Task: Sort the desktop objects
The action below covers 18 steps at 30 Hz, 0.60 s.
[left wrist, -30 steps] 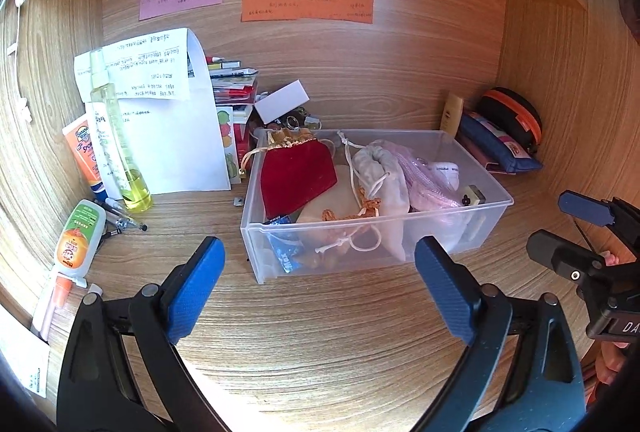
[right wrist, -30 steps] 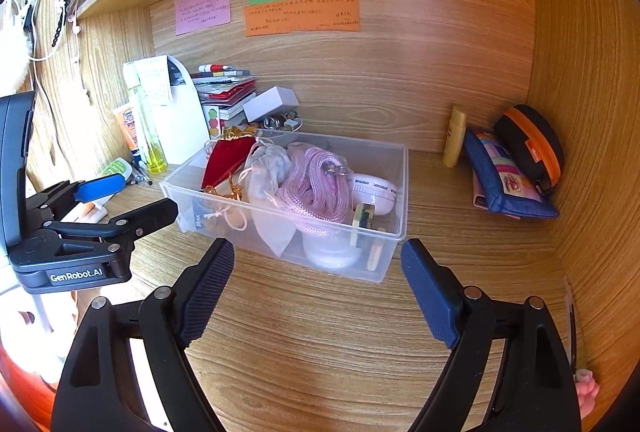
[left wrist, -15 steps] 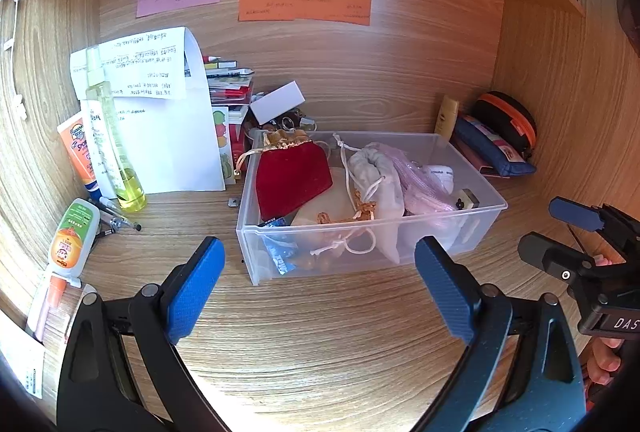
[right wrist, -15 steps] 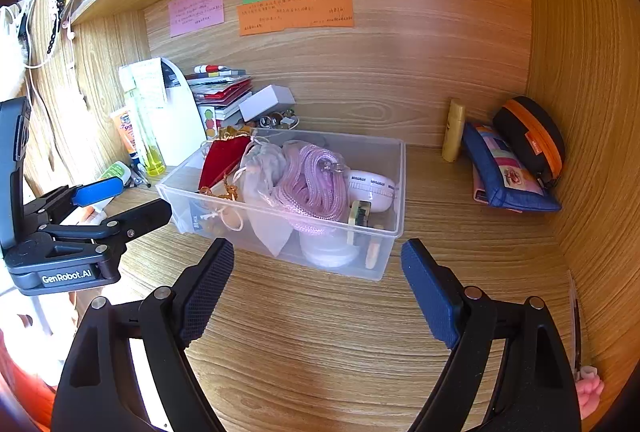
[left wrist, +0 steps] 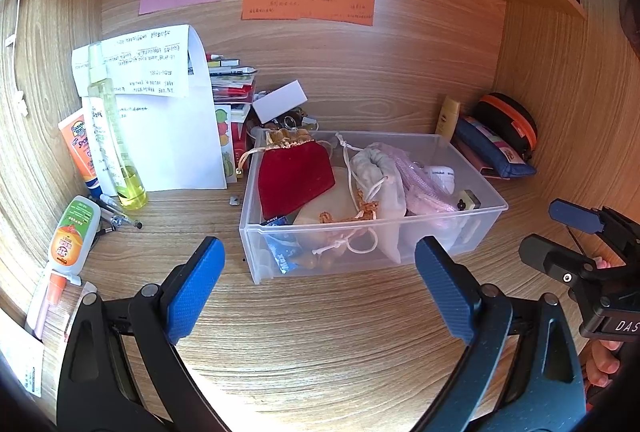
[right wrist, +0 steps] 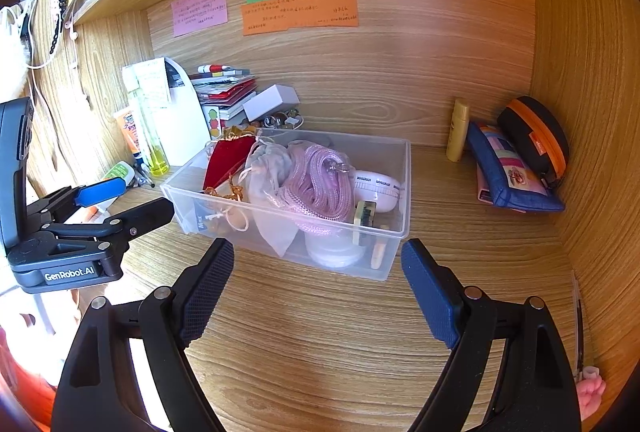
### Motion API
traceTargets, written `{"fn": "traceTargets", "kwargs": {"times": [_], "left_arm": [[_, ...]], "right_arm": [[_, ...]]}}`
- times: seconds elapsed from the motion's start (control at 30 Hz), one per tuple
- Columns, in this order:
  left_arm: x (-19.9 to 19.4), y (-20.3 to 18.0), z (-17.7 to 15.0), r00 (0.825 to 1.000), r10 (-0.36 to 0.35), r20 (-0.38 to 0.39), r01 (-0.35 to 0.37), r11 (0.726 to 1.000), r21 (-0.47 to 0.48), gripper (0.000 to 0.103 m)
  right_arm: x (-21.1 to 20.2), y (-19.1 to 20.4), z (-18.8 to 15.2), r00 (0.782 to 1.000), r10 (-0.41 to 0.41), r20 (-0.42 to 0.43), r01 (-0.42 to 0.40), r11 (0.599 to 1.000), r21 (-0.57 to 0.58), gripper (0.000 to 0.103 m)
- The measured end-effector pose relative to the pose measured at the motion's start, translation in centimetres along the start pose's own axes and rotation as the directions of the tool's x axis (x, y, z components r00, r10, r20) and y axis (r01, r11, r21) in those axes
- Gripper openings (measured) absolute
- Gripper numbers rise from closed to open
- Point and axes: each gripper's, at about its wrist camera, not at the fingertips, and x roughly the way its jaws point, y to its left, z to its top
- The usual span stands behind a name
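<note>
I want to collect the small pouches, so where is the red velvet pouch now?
In the left wrist view, the red velvet pouch lies in the left end of the clear plastic box, beside the white drawstring bag.

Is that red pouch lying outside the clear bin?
No, the red pouch lies inside the clear bin, at its left end.

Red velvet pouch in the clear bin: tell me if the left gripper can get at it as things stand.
Probably yes. The red velvet pouch lies on top at the clear bin's open left end, nothing covering it. The left gripper is open and empty, with only bare desk before the bin.
</note>
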Motion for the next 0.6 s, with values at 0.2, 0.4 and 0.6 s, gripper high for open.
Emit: {"fn": "traceTargets", "kwargs": {"times": [0.2, 0.4, 0.6], "left_arm": [[-0.09, -0.14, 0.01, 1.0, -0.002, -0.002, 0.002, 1.0, -0.002, 0.097], [-0.29, -0.28, 0.13, 1.0, -0.01, 0.0, 0.01, 1.0, -0.005, 0.098], [-0.23, -0.2, 0.19, 1.0, -0.01, 0.0, 0.01, 1.0, -0.011, 0.098]], "right_arm": [[-0.07, 0.06, 0.01, 1.0, 0.008, -0.001, -0.008, 1.0, 0.002, 0.084], [-0.09, 0.38, 0.0, 1.0, 0.013, -0.002, -0.013, 1.0, 0.001, 0.084], [0.09, 0.44, -0.05, 1.0, 0.019, -0.01, -0.018, 1.0, 0.009, 0.084]]}}
